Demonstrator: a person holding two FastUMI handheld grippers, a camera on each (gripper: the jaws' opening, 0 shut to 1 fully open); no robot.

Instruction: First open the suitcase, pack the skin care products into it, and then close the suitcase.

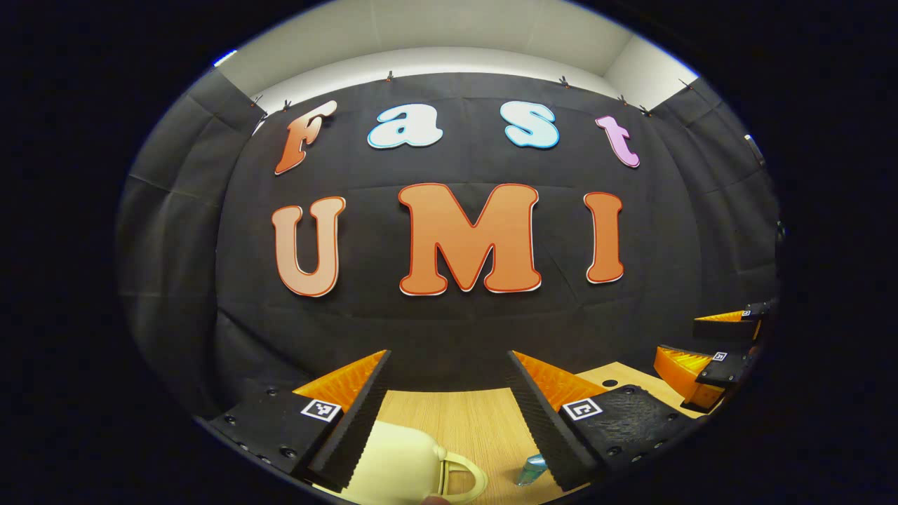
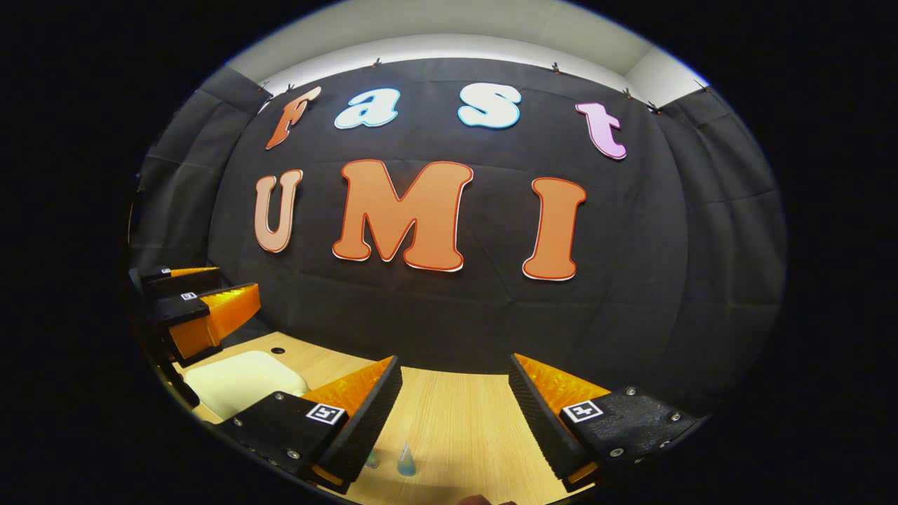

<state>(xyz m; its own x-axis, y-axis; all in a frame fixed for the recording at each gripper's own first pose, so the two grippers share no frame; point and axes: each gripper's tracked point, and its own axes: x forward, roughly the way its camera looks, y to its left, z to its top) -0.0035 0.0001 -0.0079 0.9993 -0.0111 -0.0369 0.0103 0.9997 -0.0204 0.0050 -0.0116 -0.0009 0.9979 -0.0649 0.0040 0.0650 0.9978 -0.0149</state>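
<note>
Both grippers gape open above the table (image 1: 463,414); left gripper (image 1: 449,421) over the closed suitcase (image 1: 400,456), right gripper (image 2: 456,421) over bare wood

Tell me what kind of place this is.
Likely a staged recording booth, not a home: black cloth wall pinned up under a white ceiling, a bare wooden table, and a cream suitcase with small bottles laid out.
</note>
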